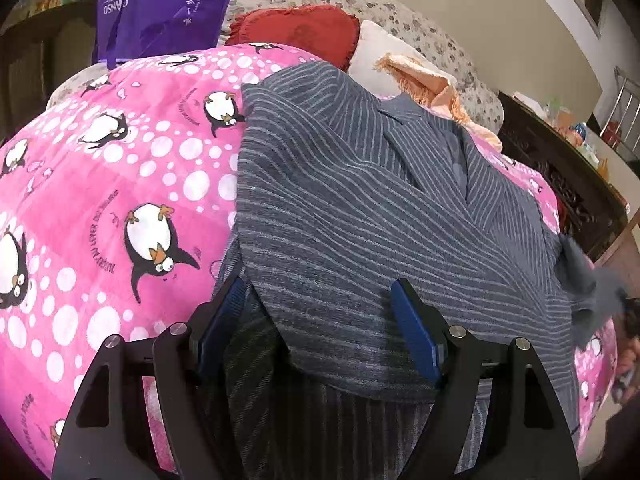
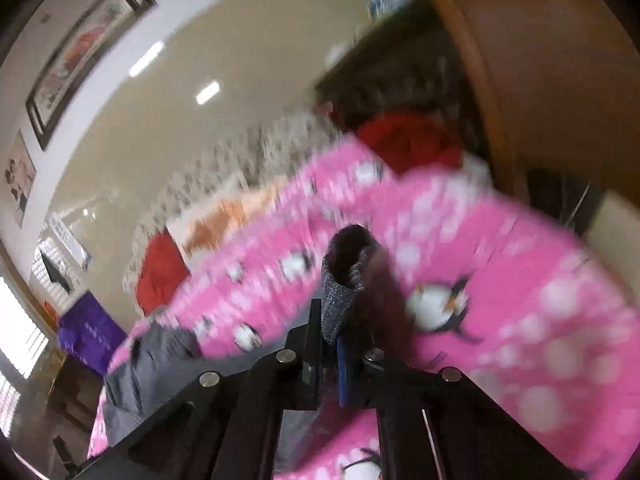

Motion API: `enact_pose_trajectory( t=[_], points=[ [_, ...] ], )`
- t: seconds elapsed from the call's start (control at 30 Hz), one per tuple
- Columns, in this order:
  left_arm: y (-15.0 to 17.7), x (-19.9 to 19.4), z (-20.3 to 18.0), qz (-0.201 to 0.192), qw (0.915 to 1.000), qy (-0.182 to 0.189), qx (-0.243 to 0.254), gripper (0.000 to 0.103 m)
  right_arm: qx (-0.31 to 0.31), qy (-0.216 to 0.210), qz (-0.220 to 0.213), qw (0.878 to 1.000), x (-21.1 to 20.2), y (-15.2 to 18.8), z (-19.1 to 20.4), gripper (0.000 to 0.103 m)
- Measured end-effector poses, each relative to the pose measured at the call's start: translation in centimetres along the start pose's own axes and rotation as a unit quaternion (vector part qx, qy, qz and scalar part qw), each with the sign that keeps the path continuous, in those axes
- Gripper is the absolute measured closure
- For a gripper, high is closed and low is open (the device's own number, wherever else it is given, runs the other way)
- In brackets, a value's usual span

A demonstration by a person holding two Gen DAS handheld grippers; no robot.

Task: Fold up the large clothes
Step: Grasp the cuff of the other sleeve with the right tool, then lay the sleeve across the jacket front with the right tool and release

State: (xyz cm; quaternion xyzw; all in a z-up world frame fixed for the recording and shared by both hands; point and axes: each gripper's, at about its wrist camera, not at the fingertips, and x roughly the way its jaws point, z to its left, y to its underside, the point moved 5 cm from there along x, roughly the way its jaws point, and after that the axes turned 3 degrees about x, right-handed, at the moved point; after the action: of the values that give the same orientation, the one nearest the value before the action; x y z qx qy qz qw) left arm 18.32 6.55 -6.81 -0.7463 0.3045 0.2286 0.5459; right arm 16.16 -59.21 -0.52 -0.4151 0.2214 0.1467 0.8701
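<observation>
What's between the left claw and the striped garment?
Nothing visible. The left claw is open, with the grey striped garment lying directly between and ahead of its fingers on the pink penguin blanket.

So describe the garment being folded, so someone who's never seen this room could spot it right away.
Find the bed under the pink penguin quilt. Spread across its middle is the shirt, collar toward the pillows. It is the only dark grey, thin-striped piece there, unlike the peach cloth beside it.
</observation>
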Motion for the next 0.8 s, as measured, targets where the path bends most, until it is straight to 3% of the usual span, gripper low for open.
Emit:
enact_pose_trajectory(
  t=[0.1,0.17,0.33,0.47,0.63,0.7,0.73,0.77,0.8],
  points=[
    [0.0,-0.2,0.3,-0.003,0.9999,0.004,-0.009,0.027,-0.01,0.018,-0.062,0.998,-5.2,-2.3,1.5,0.099],
    [0.0,-0.4,0.4,-0.006,0.9999,0.003,-0.013,0.027,-0.022,0.012,-0.073,0.997,-7.2,-2.8,3.5,0.099],
    [-0.4,-2.4,1.7,-0.035,0.9987,-0.009,-0.035,0.027,-0.062,-0.07,-0.035,0.995,-6.6,-0.3,11.4,0.099],
    [-0.9,-5.2,4.4,-0.07,0.9941,-0.063,-0.053,0.027,-0.116,-0.152,0.025,0.981,-3.2,5.3,21.1,0.099],
    [0.2,-5.8,8.4,-0.08,0.9834,-0.122,-0.107,0.027,-0.188,-0.273,0.094,0.939,0.9,15.4,35.2,0.099],
    [1.0,-4.9,9.8,-0.052,0.9817,-0.114,-0.144,0.027,-0.217,-0.333,0.131,0.908,1.9,20.8,40.6,0.099],
    [1.0,-4.9,10.0,-0.056,0.9811,-0.107,-0.151,0.027,-0.235,-0.351,0.149,0.894,2.6,23.3,42.4,0.099],
    [0.9,-5.1,10.0,-0.064,0.9805,-0.105,-0.153,0.027,-0.258,-0.359,0.181,0.878,3.9,27.3,44.2,0.099],
    [1.0,-5.2,9.9,-0.066,0.9806,-0.107,-0.151,0.027,-0.267,-0.355,0.2,0.873,5.1,29.6,44.8,0.099]
  ],
)
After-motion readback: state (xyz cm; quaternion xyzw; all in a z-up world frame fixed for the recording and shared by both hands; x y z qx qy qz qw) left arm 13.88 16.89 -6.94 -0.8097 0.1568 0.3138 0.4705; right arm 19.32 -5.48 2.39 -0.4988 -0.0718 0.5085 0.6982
